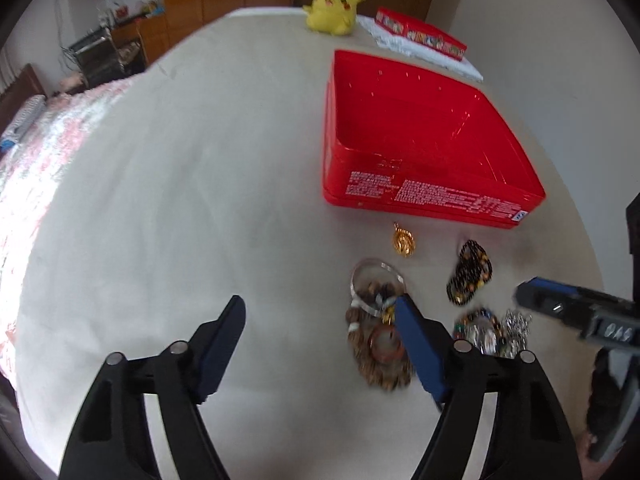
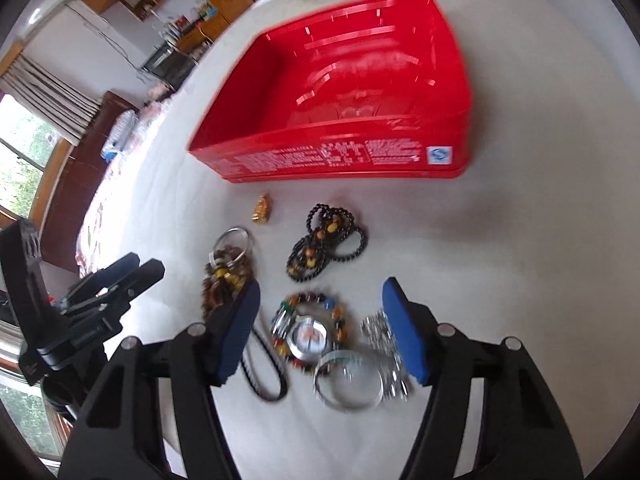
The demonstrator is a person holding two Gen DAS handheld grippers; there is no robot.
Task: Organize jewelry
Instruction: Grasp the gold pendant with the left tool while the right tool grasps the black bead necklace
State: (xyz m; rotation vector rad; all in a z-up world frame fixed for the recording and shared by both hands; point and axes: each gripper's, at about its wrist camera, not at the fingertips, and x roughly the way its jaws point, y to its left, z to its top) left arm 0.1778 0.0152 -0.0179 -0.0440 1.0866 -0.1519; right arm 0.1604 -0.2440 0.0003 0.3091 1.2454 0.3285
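The red box (image 2: 340, 92) sits empty at the far side of the bed (image 2: 520, 240), jewelry heaped nearer. Right gripper (image 2: 320, 320), fingers apart and holding nothing, straddles the watch (image 2: 310, 338) (left gripper (image 1: 320, 312), also apart, hangs beside the brown beads (image 1: 380, 364)).

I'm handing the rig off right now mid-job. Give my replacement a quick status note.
Left gripper: open, holding nothing, over the cloth beside the brown bead pile.
Right gripper: open, holding nothing, above the multicoloured bracelet.
Red box: open, no jewelry inside.
On the cloth in front of it: gold pendant, black bead bracelets, bangles, silver chain.
Done: nothing boxed. Left: move every piece into the box.
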